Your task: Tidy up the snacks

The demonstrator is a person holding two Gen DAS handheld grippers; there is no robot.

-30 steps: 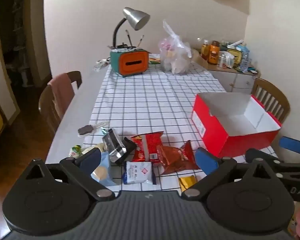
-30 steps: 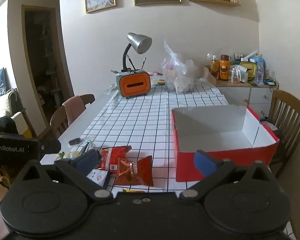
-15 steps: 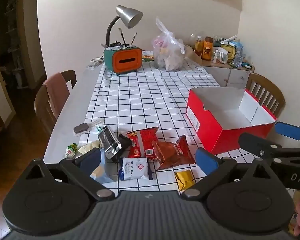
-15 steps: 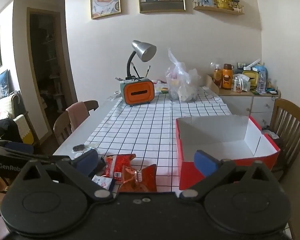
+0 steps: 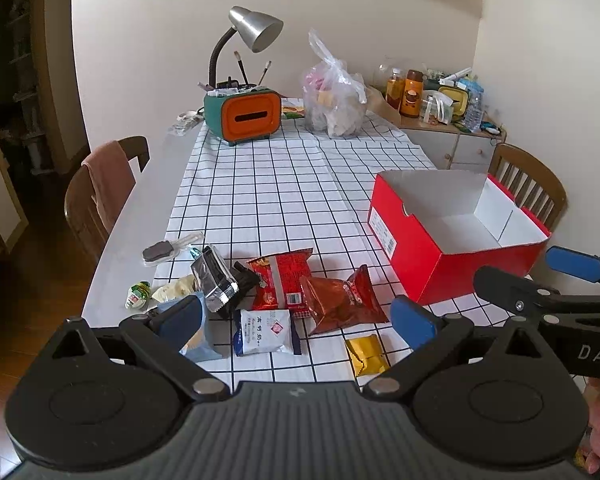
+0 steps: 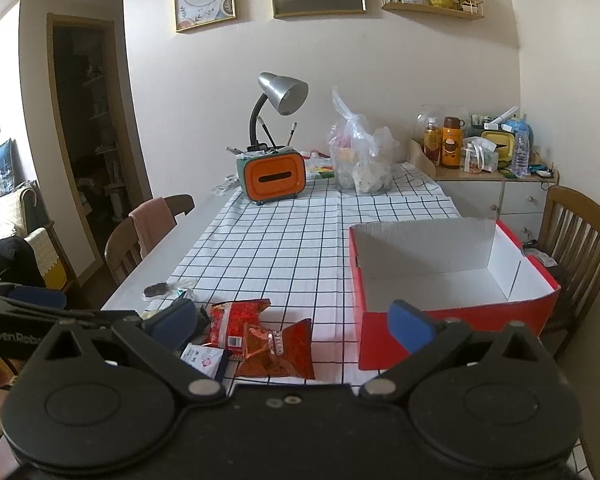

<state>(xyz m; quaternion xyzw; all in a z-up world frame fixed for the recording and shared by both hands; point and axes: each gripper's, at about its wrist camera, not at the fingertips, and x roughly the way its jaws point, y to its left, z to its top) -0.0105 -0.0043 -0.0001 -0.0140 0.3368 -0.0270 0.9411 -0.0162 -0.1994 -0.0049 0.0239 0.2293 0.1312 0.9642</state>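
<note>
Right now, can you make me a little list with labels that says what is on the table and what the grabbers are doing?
Box: red box, open top, nothing inside it
Snacks: two red packets, white packet, gold packet, silver packet, all on the checked cloth left of the box
Far end: orange tissue holder, desk lamp, clear plastic bag
Left gripper: jaws open, holding nothing
Right gripper: jaws open, holding nothing

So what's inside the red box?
Nothing that shows: the red box has bare white walls and floor. Its near front wall hides a strip of floor just behind it.
</note>
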